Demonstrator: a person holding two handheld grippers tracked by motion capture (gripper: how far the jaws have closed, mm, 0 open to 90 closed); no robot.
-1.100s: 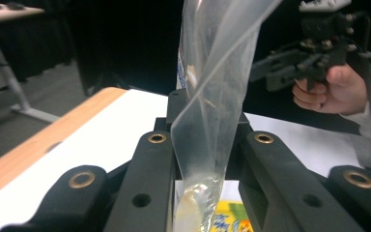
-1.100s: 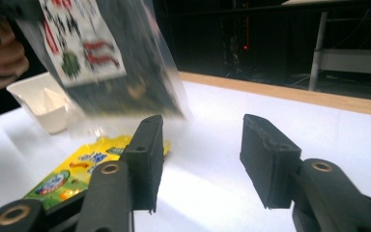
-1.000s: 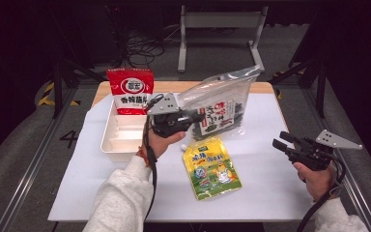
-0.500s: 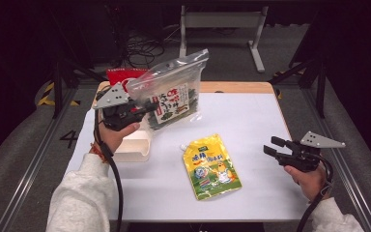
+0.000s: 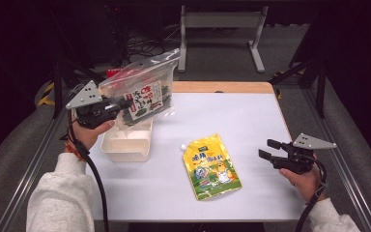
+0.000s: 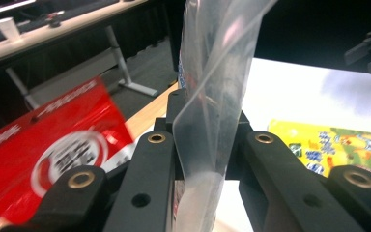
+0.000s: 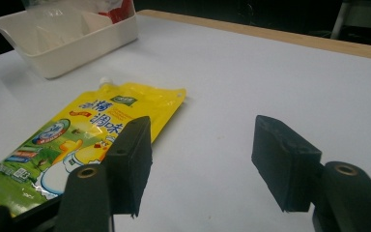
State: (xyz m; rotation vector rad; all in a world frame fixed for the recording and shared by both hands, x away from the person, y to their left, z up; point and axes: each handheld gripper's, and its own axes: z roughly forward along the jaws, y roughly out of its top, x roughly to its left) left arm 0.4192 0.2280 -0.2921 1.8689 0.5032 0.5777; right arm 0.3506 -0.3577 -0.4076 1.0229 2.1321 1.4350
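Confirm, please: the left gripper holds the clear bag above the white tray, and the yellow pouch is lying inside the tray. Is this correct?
Not quite. The yellow pouch lies flat on the white table, beside the white tray, not inside it; the high view shows this. The left gripper does hold the clear bag above the tray.

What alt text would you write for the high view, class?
The left gripper holds a clear bag of snacks above a white tray. A yellow pouch lies flat on the white table, and the right gripper hovers nearby, jaws open.
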